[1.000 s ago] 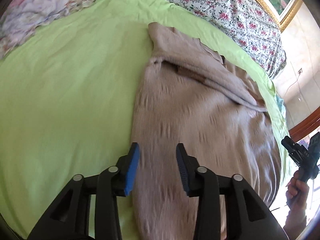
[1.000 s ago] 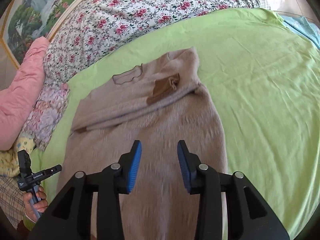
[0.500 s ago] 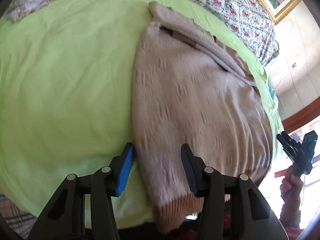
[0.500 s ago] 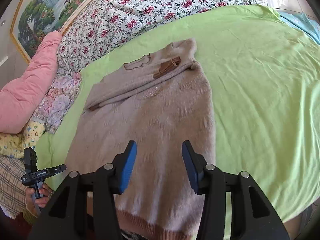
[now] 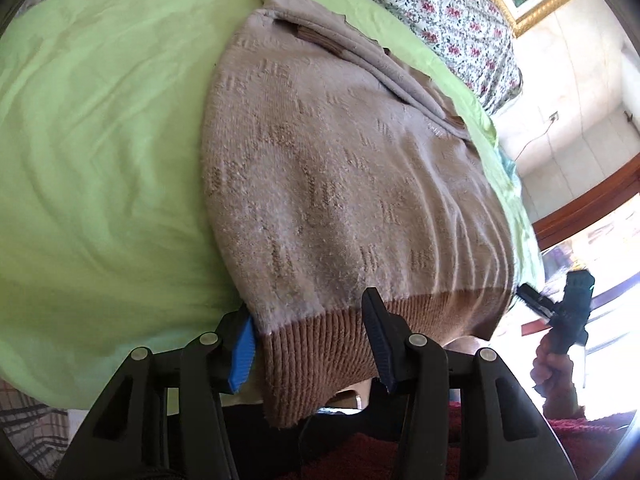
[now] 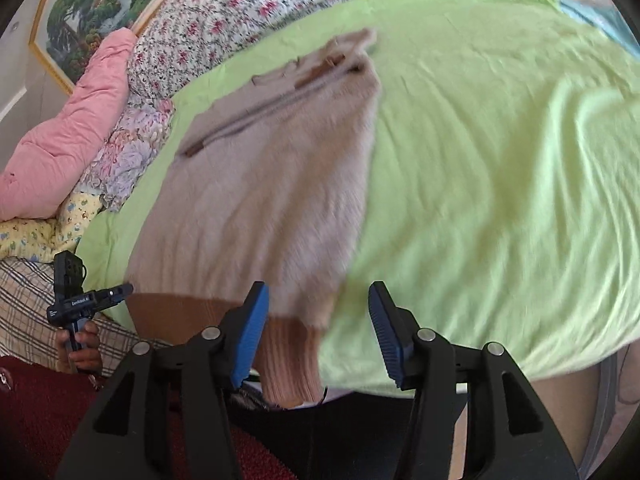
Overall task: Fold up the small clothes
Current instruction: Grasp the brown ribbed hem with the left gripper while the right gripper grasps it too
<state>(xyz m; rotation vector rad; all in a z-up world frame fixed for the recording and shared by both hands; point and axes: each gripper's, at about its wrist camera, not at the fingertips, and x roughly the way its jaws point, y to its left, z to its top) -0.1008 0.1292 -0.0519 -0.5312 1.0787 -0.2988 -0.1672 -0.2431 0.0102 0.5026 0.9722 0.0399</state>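
A beige knit sweater (image 5: 328, 184) with a brown ribbed hem (image 5: 320, 356) lies flat on the green sheet (image 5: 100, 152), its sleeves folded across the chest. The hem hangs over the bed's near edge. My left gripper (image 5: 310, 344) stands open astride the hem's left corner, the pads not pressing it. In the right wrist view the sweater (image 6: 260, 200) is blurred. My right gripper (image 6: 320, 332) is opening, with the hem's right corner (image 6: 288, 360) between its jaws, near the left pad. Each view shows the other gripper (image 5: 568, 308) (image 6: 80, 300) in a hand.
Floral bedding (image 6: 280, 4) and a pink pillow (image 6: 68, 140) lie at the head of the bed under a framed painting (image 6: 92, 8). A plaid cloth (image 6: 24, 312) hangs at the bed's left side. The person's red clothing (image 5: 400, 456) is just below the grippers.
Both grippers have drawn back over the sweater from its middle to the hem at the bed's near edge. Both pairs of jaws stand wider than before.
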